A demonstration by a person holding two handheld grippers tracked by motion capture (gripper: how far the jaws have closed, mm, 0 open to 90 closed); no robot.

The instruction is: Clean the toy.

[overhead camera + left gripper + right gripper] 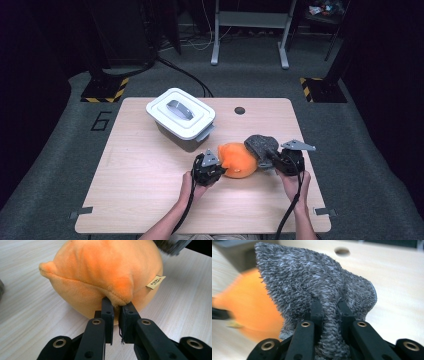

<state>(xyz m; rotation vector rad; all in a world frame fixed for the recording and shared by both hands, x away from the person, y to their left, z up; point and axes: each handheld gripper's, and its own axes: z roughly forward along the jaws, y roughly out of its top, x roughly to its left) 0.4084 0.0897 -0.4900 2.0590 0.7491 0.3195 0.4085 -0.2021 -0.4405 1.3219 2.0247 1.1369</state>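
Both grippers sit at the near edge of the pale wooden table (pixel 150 200): the left gripper (pixel 116 305) is clenched on a seam fold of the orange plush toy (pixel 105 272), which rests on the table, and the right gripper (pixel 331 305) is clamped on a grey fuzzy cloth (pixel 312 277) held against the toy's right side. The step in hand appears to be wiping or covering the toy; the next move likely calls for drawing the cloth across while the left grip steadies it. A white lidded bin (pixel 181 119) stands behind on the table, with grey carpet (pixel 50 165) and a dark room around.

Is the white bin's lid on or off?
On. The lid sits flat across the top of the bin, handle up, with no gap showing at the rim. Whether it is latched cannot be told.
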